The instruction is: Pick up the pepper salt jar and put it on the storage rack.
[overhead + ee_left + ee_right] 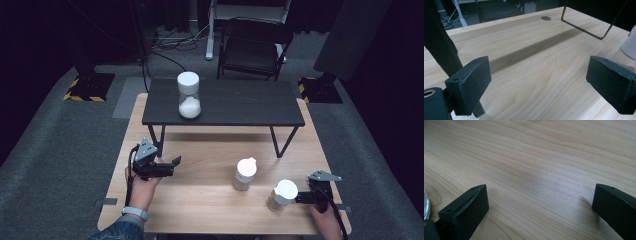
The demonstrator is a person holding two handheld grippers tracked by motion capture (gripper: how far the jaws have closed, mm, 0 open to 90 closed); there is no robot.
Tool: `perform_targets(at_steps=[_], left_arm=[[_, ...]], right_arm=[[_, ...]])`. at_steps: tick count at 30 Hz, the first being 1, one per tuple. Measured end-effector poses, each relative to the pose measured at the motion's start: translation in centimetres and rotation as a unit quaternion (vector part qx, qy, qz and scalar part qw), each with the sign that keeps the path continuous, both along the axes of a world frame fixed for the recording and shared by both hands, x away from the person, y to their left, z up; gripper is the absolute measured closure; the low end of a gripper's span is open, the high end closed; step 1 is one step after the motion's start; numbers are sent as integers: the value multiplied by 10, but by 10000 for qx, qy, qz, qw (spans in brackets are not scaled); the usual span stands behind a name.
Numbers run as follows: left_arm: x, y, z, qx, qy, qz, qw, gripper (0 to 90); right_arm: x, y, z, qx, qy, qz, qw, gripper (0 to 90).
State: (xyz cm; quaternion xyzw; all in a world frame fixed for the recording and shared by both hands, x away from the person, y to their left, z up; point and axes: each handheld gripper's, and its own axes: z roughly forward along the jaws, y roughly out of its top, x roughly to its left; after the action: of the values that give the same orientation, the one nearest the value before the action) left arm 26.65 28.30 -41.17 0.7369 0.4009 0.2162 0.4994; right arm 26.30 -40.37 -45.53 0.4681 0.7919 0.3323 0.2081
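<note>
Three white-lidded jars are in the high view. One with white powder [189, 95] stands on a black riser shelf [225, 107]. A second jar [245, 174] stands on the wooden table [200, 200], and a third [283, 194] stands near its front right. My left gripper [172, 166] is low over the table's left side, pointing right, open [540, 75] over bare wood. A white jar [630, 42] is at the right edge of the left gripper view. My right gripper [300, 198] sits just right of the third jar, open [540, 197] on bare wood, with a glass edge [426, 205] at the left of its view.
The riser's thin black legs [282, 142] stand on the table behind the two jars; one leg [584, 27] is ahead of my left gripper. A black chair [255, 47] and cables lie beyond the table on grey carpet.
</note>
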Motion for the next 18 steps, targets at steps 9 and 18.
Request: perform_targets(at_steps=[9, 18], left_arm=[[-2, -2, -8, 169, 72, -15, 9998, 56], [-1, -10, -20, 578, 95, -86, 9982, 42]], right_arm=[[0, 0, 0, 2, 2, -1, 10000, 6], [0, 0, 0, -3, 0, 4, 10000, 6]])
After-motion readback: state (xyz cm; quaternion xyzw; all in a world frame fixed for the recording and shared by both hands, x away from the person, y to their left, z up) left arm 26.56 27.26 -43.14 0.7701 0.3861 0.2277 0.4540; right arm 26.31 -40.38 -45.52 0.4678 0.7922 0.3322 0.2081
